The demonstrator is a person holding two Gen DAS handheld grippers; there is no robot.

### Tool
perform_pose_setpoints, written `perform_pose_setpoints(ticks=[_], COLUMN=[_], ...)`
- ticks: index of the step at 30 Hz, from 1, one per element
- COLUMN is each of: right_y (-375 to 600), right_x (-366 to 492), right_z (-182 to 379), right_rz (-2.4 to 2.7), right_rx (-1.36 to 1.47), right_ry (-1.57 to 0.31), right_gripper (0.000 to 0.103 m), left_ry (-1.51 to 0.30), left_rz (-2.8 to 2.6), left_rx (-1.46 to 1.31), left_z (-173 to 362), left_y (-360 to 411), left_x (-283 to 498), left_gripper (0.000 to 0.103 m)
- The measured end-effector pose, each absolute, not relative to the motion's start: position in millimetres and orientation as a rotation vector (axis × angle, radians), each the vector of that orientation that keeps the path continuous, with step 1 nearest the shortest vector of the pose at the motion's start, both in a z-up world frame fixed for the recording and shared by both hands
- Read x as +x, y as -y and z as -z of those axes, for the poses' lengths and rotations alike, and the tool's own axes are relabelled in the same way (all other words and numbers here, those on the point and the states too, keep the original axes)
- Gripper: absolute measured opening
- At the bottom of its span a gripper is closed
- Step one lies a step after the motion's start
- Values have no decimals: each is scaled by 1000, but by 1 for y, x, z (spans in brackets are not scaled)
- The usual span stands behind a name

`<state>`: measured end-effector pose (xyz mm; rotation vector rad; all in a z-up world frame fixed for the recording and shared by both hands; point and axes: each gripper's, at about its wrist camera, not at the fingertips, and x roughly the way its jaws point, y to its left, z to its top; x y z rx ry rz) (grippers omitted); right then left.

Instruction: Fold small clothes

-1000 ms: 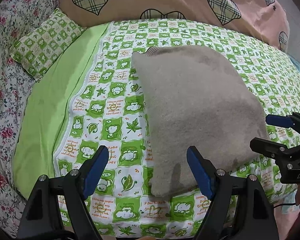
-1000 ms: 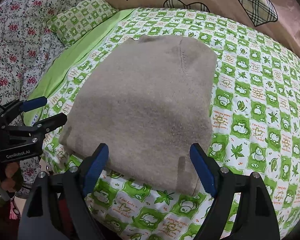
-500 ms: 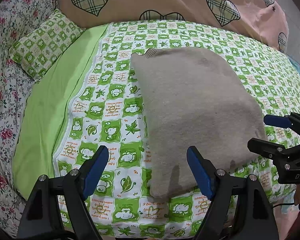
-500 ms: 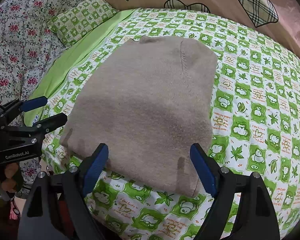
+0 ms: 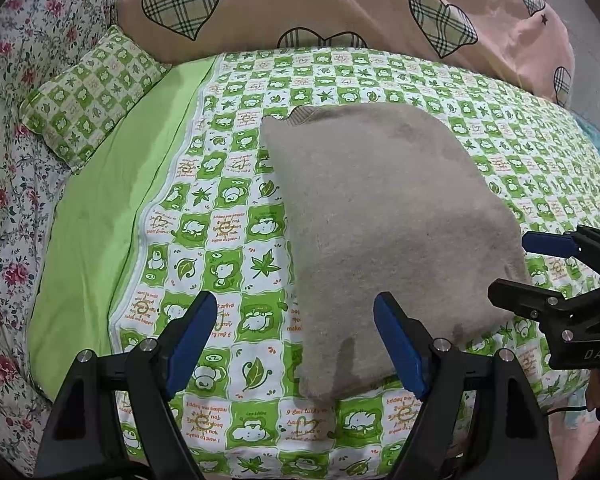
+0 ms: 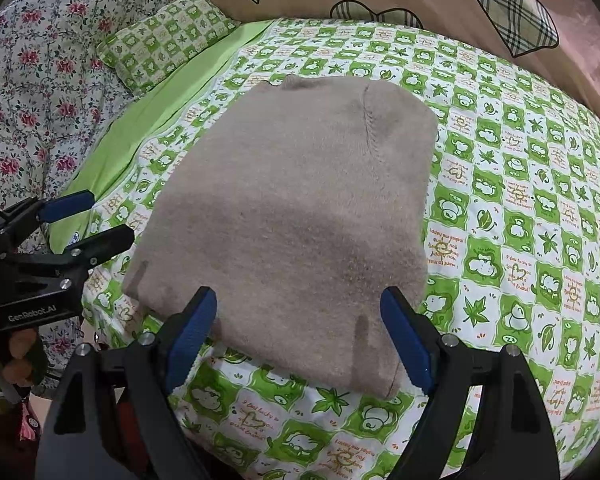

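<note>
Sweater (image 6: 296,216) folded on bed | near edge just beyond open right gripper (image 6: 300,340)

One folded sweater (image 5: 384,232), one pillow (image 5: 92,100), two hand-held grippers: left hand-held gripper (image 5: 296,344), right hand-held gripper (image 6: 300,340)

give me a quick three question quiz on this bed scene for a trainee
1. True or false: the left gripper is clamped on the beige sweater.
2. Multiple choice: the sweater lies on A) the floral quilt, B) the green checked sheet, C) the pink heart blanket.
3. Short answer: which small item lies at the sheet's far left corner?

Key
1. False; both it and the right gripper stand open, off the sweater.
2. B
3. A green checked pillow.
</note>
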<state>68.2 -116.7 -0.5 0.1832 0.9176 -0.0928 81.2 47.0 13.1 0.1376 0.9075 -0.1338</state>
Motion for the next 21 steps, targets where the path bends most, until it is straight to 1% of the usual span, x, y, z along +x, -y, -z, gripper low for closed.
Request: perform_pose_setpoints(ticks=[21], right_y=[114], right_x=[70], right_z=[-3], right_rz=[89], right_rx=[186], right_ry=[-914], right_gripper=[85], left_ry=[-910], left_rz=[144], left_rx=[153], left_z=[-13], left_y=[-44], left_x=[82], left_gripper=[82])
